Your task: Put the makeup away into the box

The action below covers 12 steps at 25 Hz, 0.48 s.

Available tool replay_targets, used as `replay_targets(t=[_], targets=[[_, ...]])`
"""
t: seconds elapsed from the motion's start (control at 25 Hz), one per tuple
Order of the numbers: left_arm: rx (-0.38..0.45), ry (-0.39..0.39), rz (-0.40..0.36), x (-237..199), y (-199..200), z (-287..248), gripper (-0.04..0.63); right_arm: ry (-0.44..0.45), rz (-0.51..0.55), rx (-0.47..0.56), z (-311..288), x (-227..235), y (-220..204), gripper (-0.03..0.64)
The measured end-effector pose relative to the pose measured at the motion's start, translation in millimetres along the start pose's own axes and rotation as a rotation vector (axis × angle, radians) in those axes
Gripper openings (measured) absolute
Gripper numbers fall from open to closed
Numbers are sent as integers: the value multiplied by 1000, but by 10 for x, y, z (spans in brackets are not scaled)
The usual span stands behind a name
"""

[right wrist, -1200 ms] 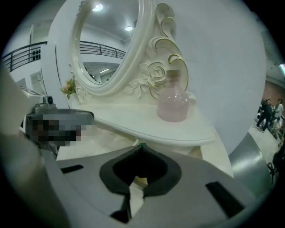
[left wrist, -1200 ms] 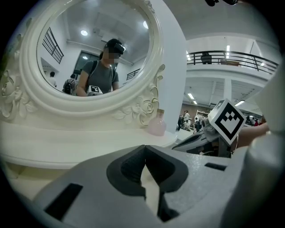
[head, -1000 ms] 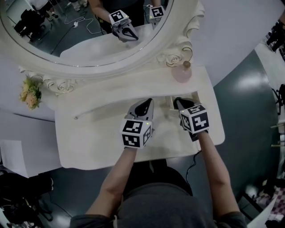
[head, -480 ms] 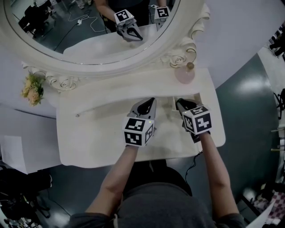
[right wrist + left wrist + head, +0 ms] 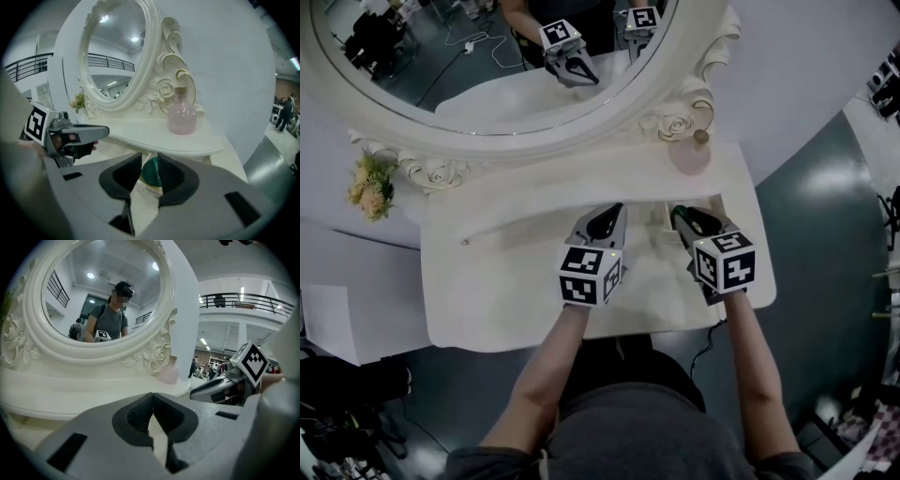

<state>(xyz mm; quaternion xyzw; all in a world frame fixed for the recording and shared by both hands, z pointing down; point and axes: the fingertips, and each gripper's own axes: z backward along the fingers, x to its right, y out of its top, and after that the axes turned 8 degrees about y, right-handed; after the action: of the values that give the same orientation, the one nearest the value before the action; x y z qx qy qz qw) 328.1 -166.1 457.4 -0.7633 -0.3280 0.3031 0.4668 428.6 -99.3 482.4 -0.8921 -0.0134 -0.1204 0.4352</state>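
Makeup here comes down to one small green piece (image 5: pixel 152 174), round-faced, which we see clearly only in the right gripper view. It sits low on the dressing table (image 5: pixel 487 281), just beyond the tips of the right gripper (image 5: pixel 149 159) and below the shelf that bears the pink bottle (image 5: pixel 182 117). The jaws of that gripper stand apart and have just been opening; the green piece shows in the gap between them, but the pads do not press on it. The left gripper (image 5: pixel 151 401) hangs near, its jaws together with nothing in them. We judge the piece to be light, hard and smooth, likely a lidded pot or compact, so it could slip from the pads or roll if nudged. We would take it across its round rim, squarely, with a gentle squeeze. Its flat green face is turned toward the right gripper and somewhat upward. We can make out no long axis: it reads as a disc, and its depth is hidden. Whether it already lies in the box we cannot tell, since pale edges show around it but no clear walls.
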Motion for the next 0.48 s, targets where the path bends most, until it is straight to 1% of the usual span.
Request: replay_targets(t=[0.24, 0.48], targets=[[16, 4, -16, 41, 50, 39, 6, -31, -86, 156, 289, 64, 160, 83], [33, 9, -37, 78, 124, 101, 6, -61, -88, 255, 546, 70, 249, 64]])
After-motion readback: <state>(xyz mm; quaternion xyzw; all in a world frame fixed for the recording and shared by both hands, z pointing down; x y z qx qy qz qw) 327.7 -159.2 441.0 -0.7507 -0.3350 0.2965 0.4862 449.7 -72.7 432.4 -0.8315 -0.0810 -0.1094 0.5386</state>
